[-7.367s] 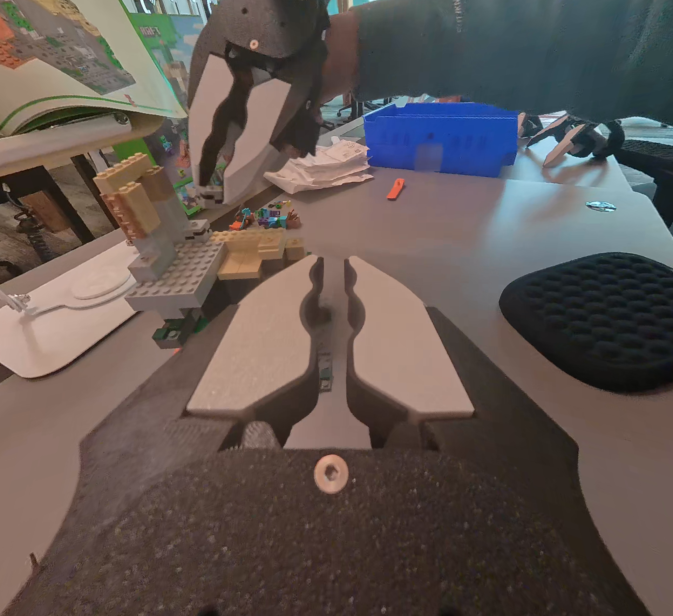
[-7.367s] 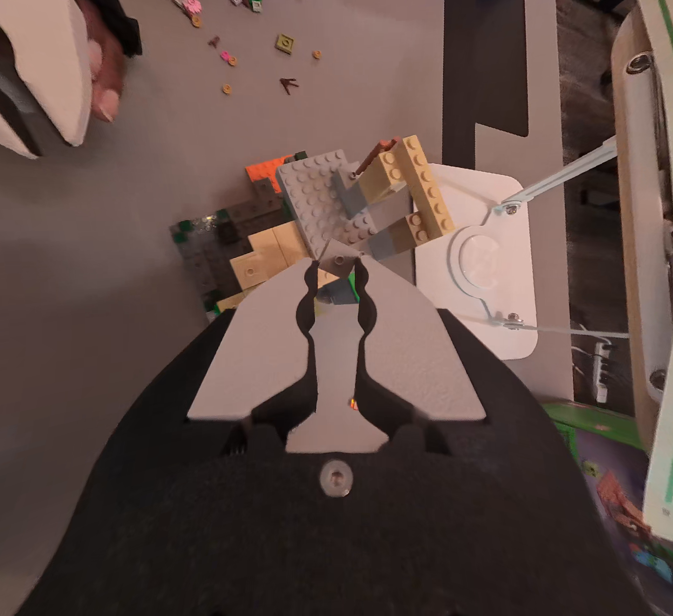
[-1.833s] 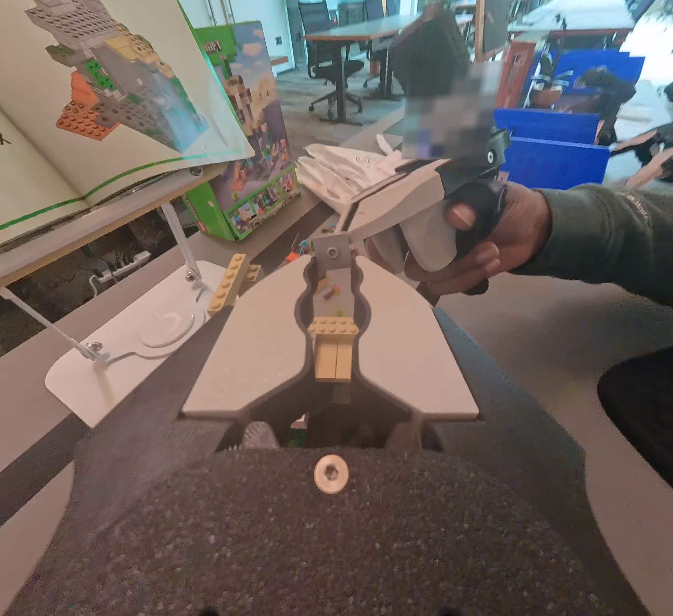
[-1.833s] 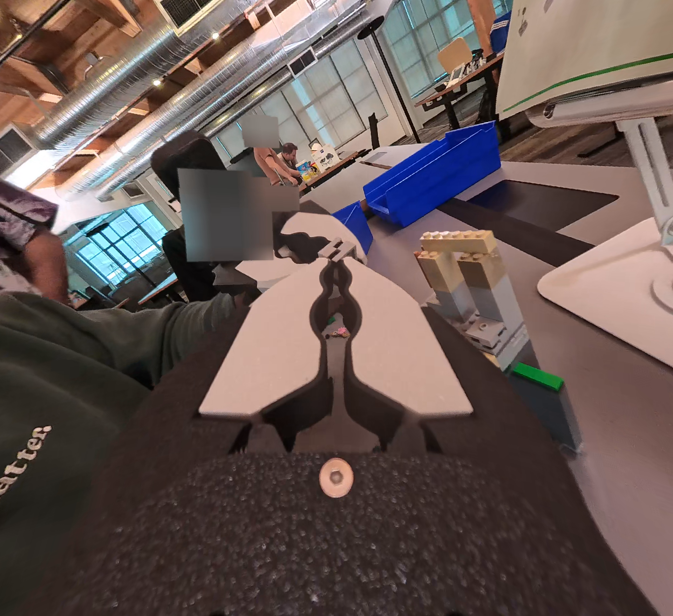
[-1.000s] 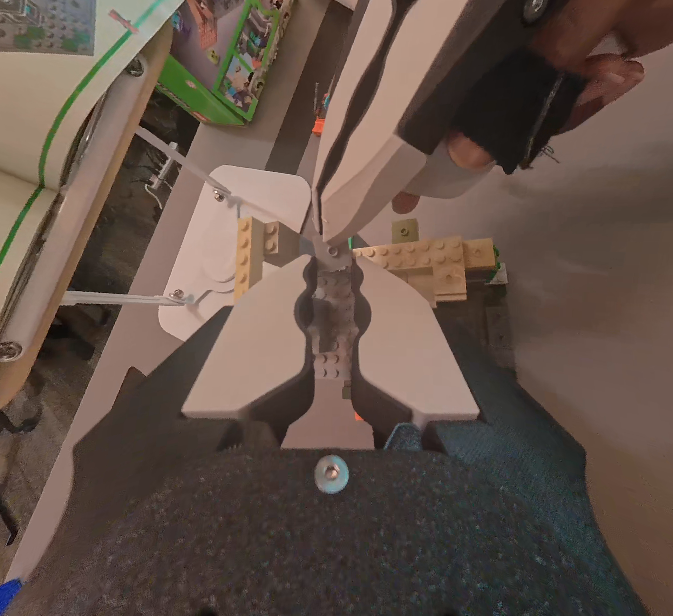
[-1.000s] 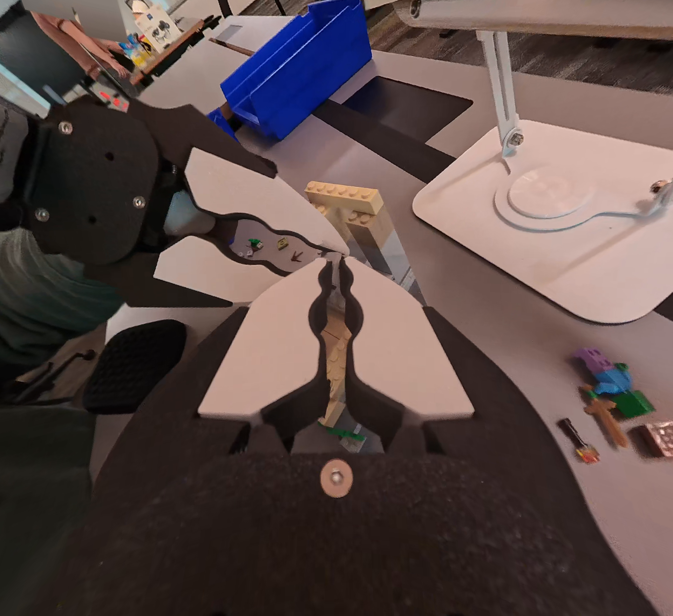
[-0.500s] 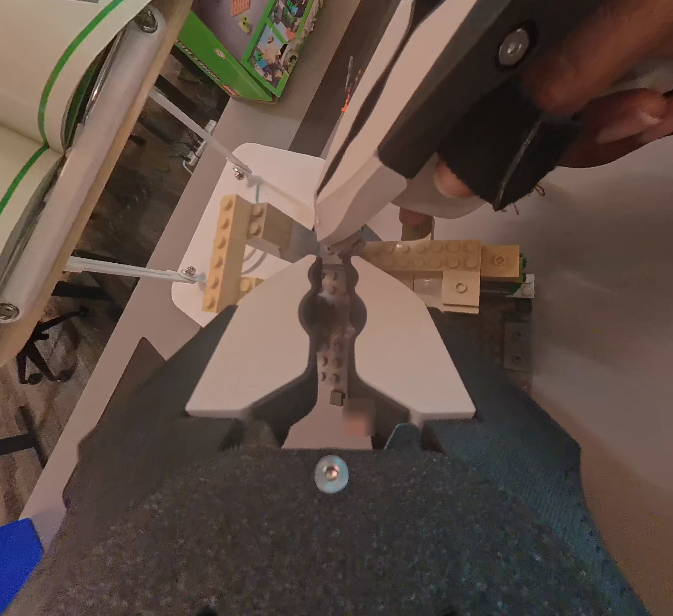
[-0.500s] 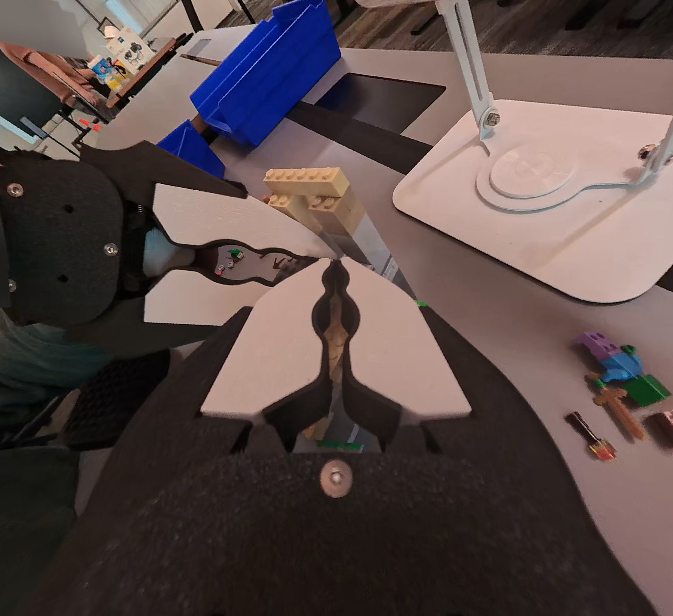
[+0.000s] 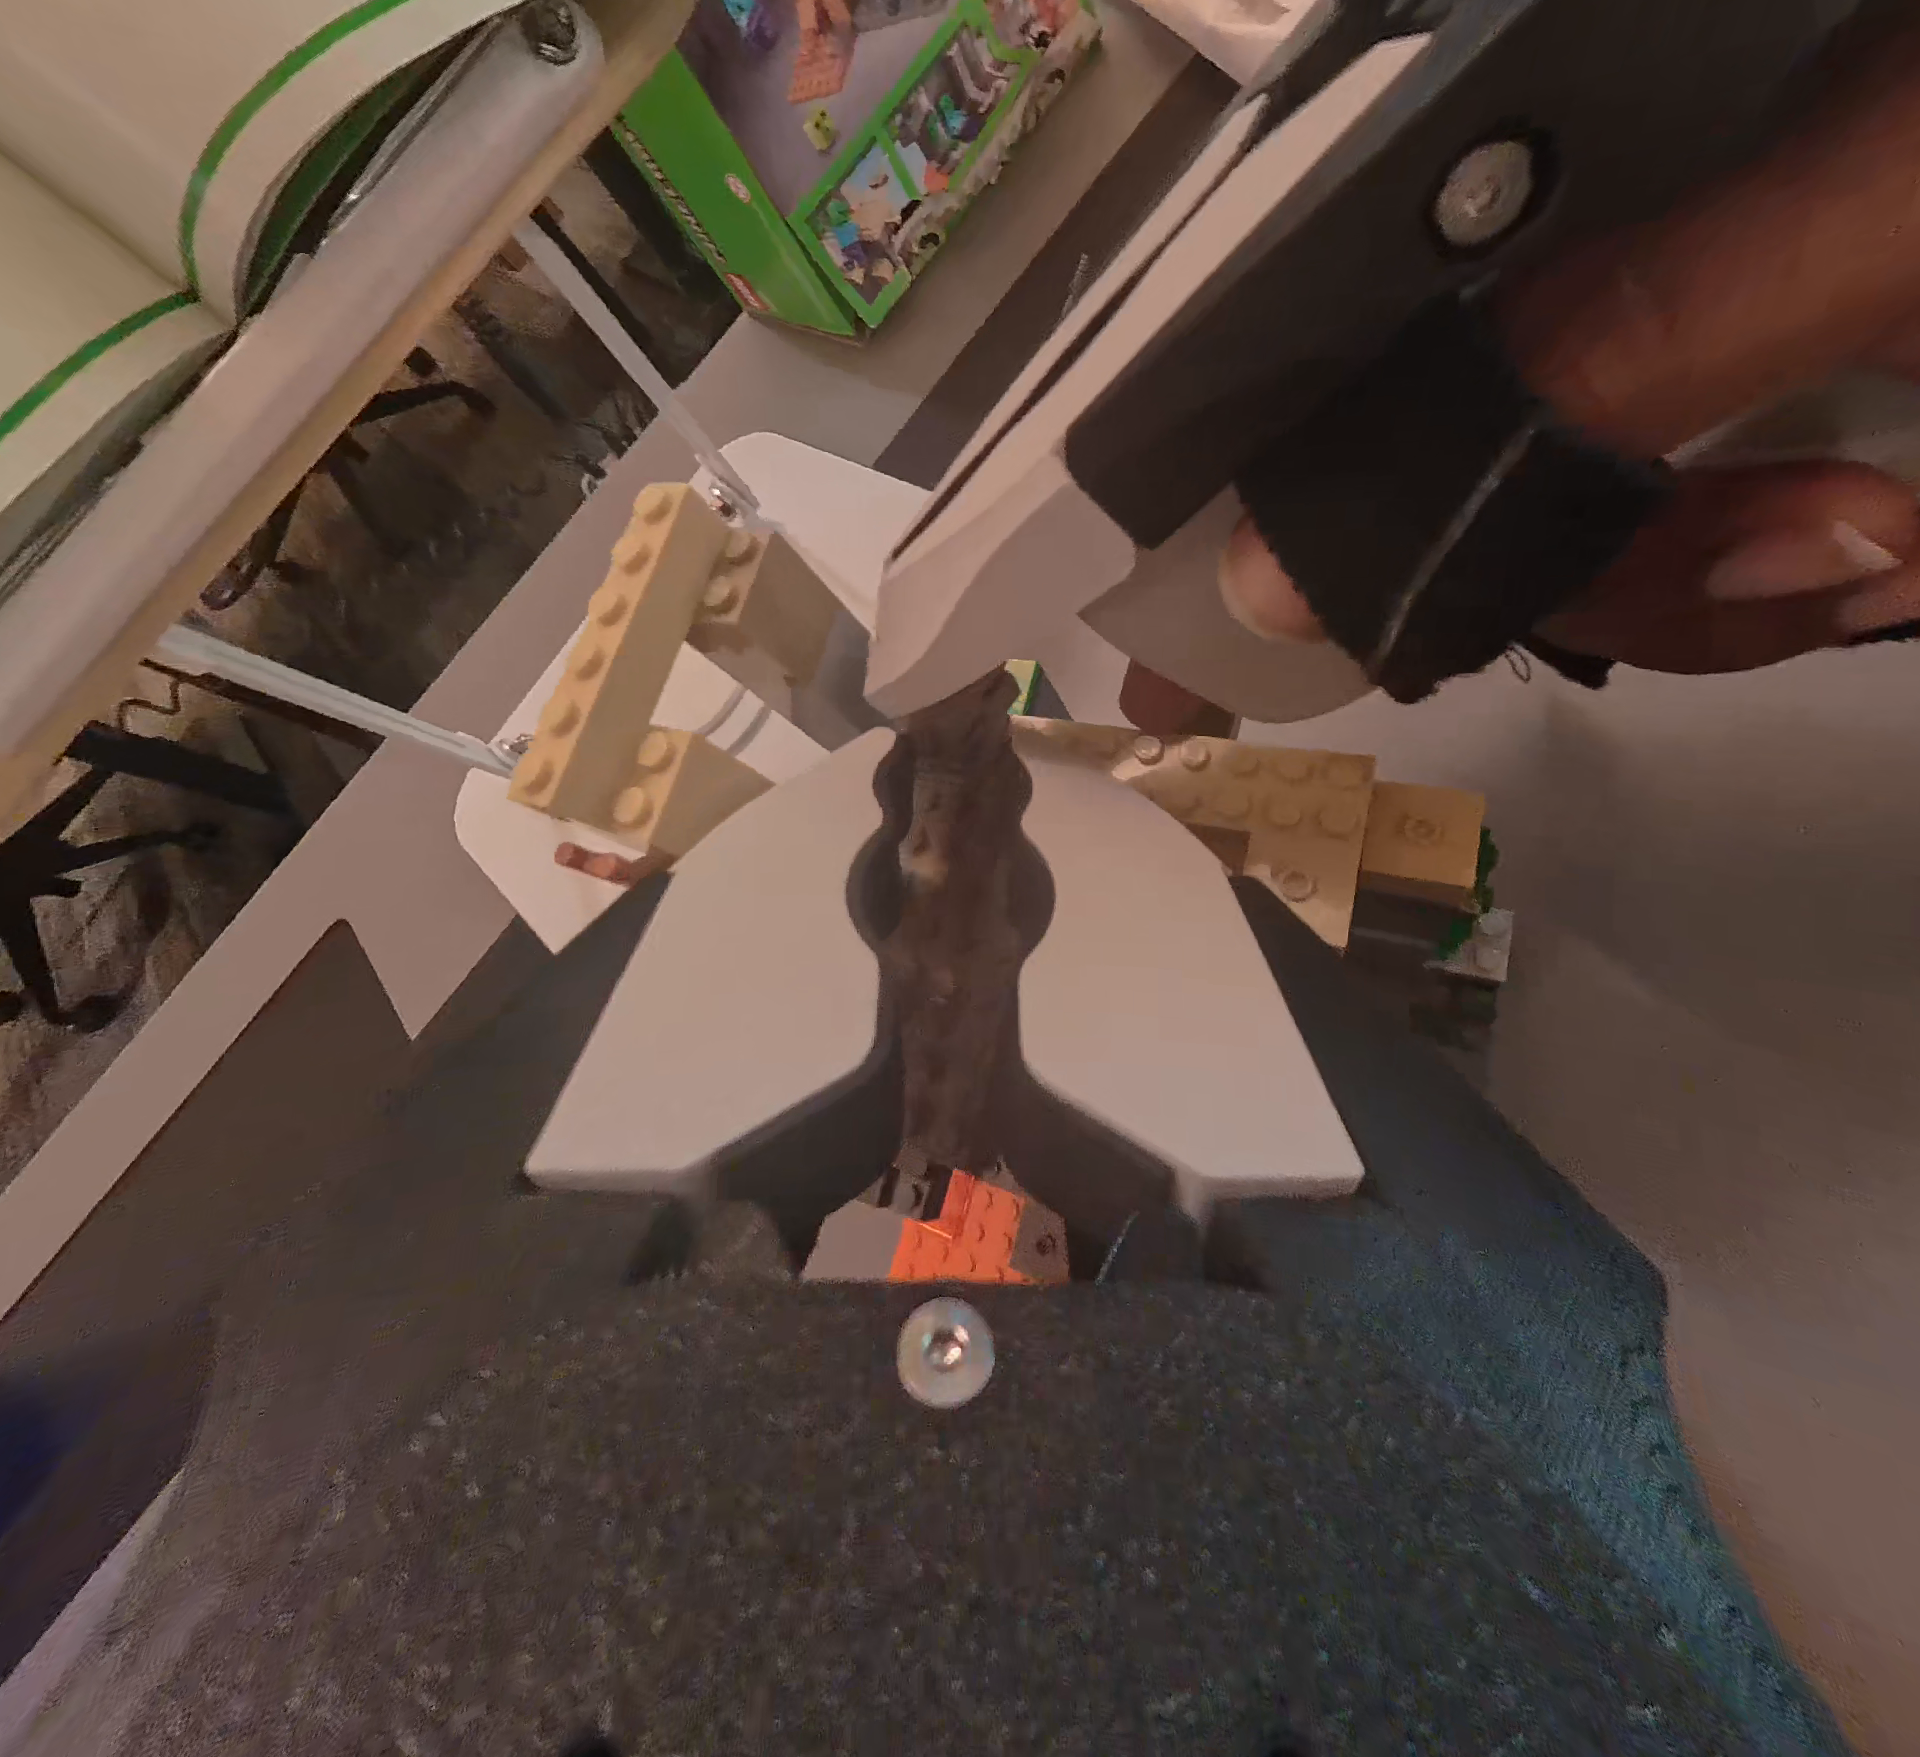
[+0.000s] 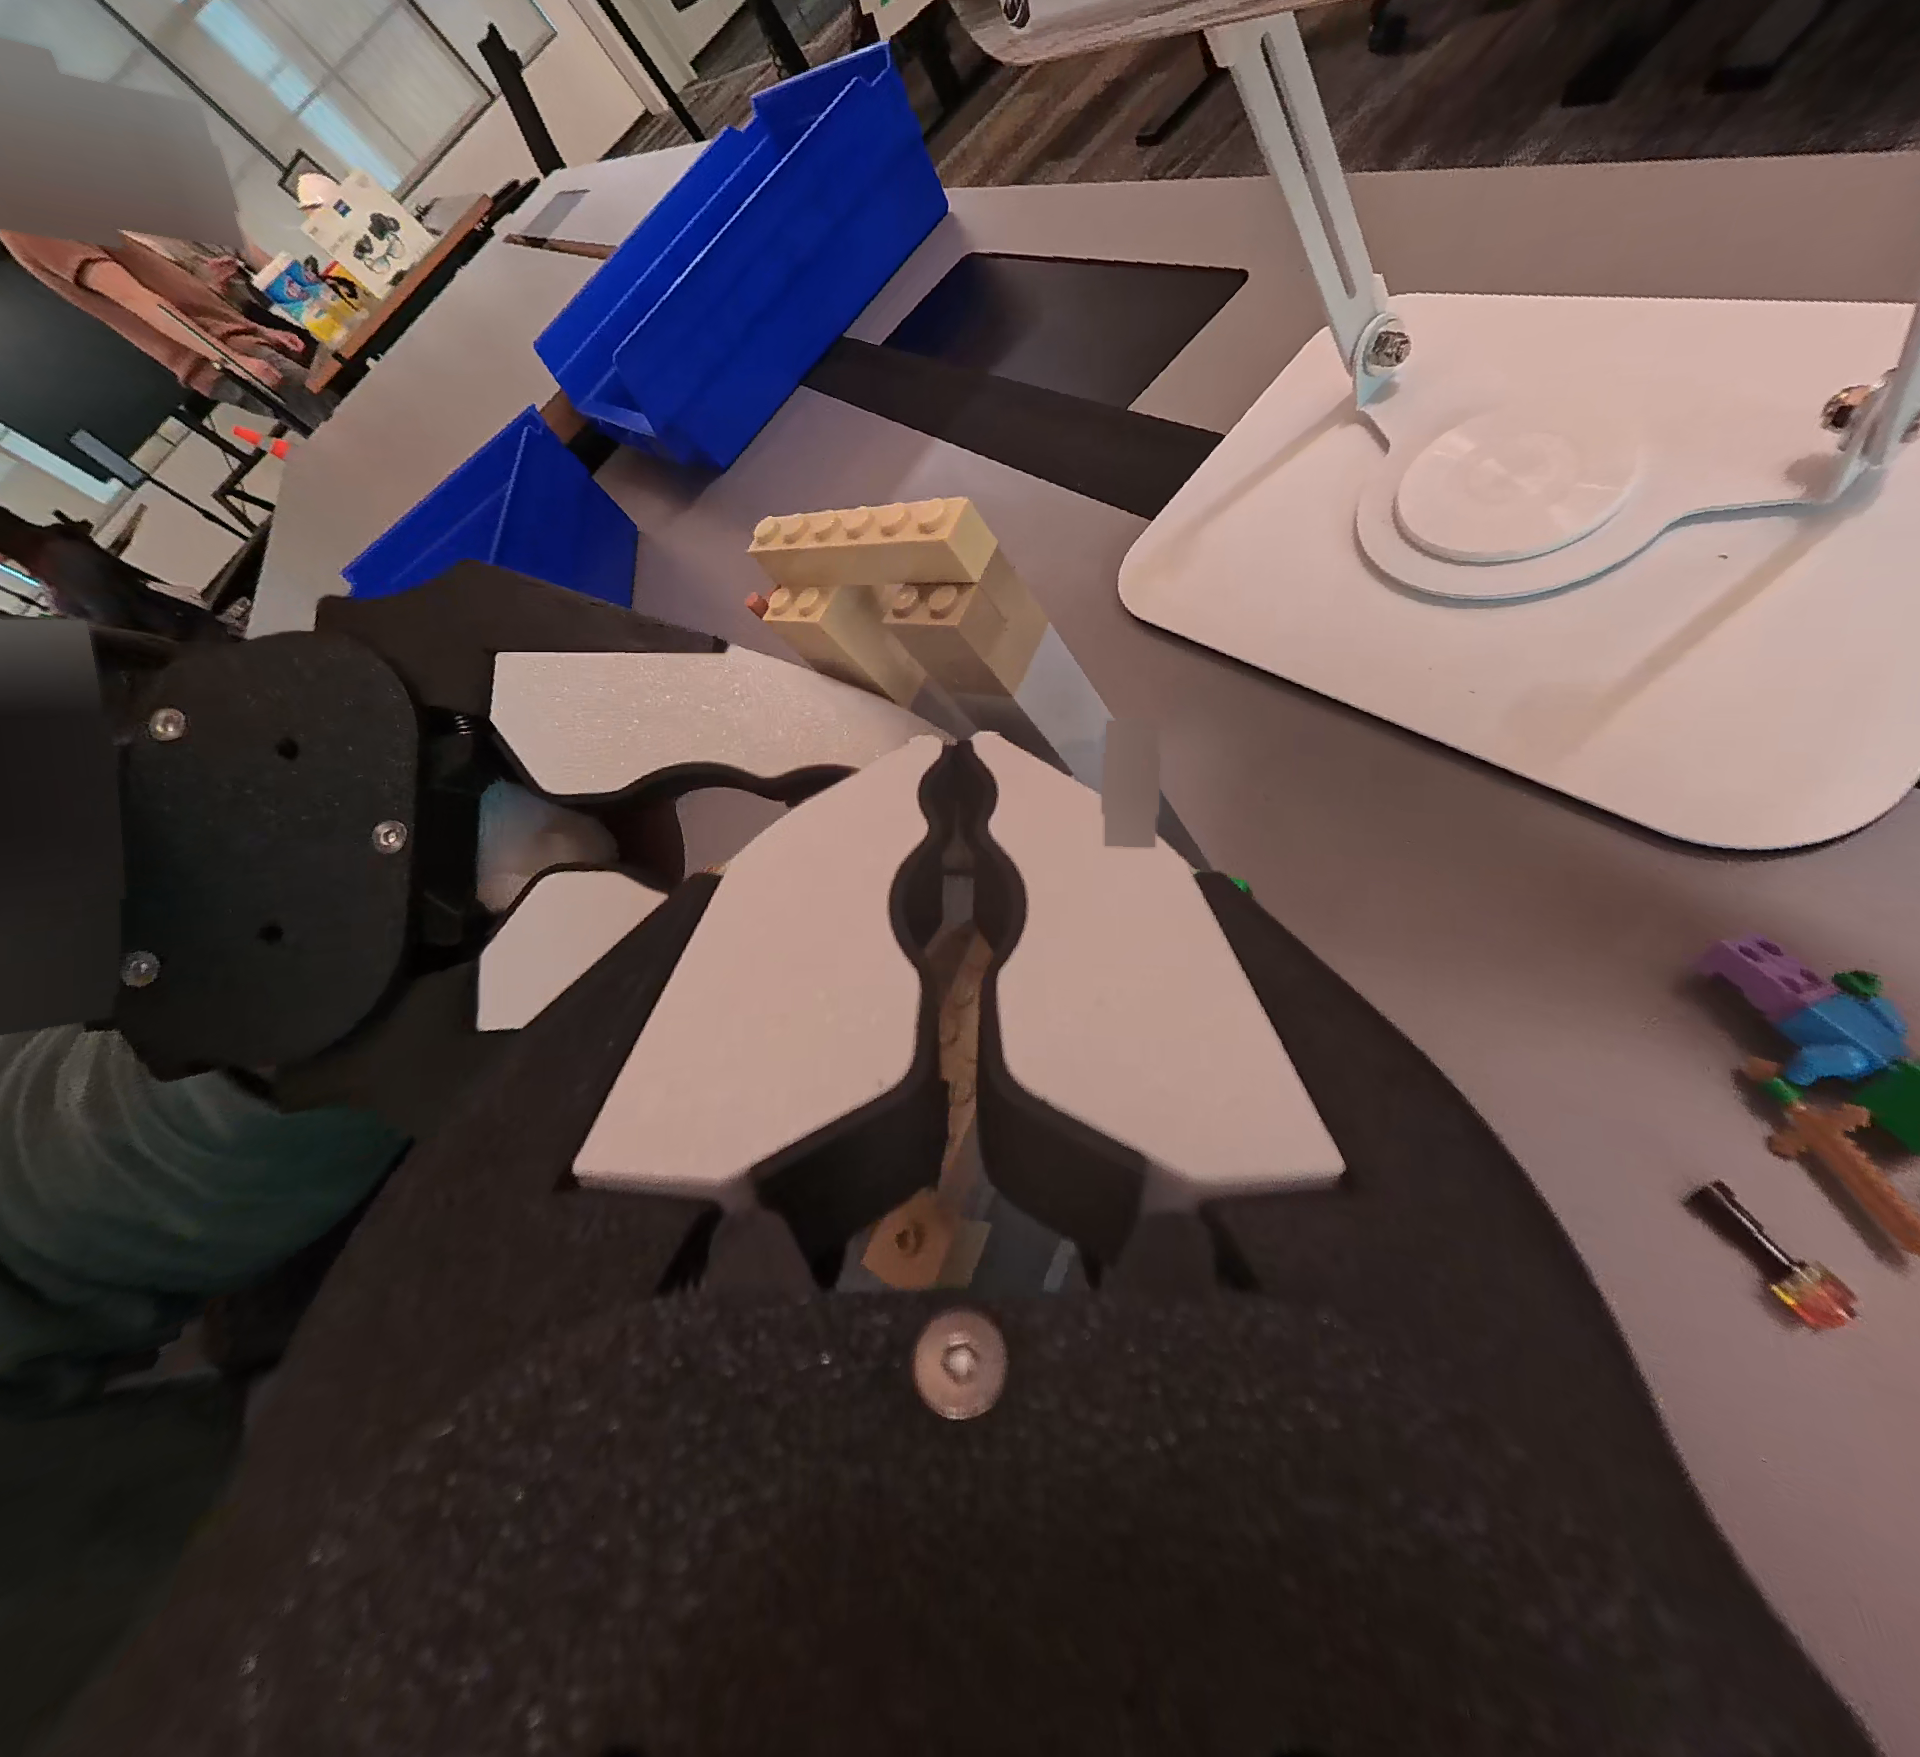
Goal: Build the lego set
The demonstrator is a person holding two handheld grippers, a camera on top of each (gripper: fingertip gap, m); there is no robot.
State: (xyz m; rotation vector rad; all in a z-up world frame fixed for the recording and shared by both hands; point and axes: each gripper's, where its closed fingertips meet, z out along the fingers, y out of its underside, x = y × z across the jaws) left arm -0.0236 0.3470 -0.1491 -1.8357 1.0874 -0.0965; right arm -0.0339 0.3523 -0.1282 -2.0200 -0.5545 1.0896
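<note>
Left claw: the left gripper has its jaws drawn narrow around a dark studded plate of the lego build, which runs up the slot between the two pale fingers.
Just under it: an orange brick shows through the gap at the finger roots.
At its tips: the right gripper comes down from above right, its point touching the top of the dark plate; a hand holds it.
Right claw: jaws nearly shut; whether they pinch a piece, I cannot tell.
Below the right claw: a tan strip of the build shows through its slot.
Beyond the left tips, to the left: a tan arch stands up from the build.
To the right: tan stepped plates.
Farther: a white stand base on the grey table.
Right of the right claw: a small figure lies on the table.
Far left of it: blue bins.
Far beyond the left claw: the green set box.
</note>
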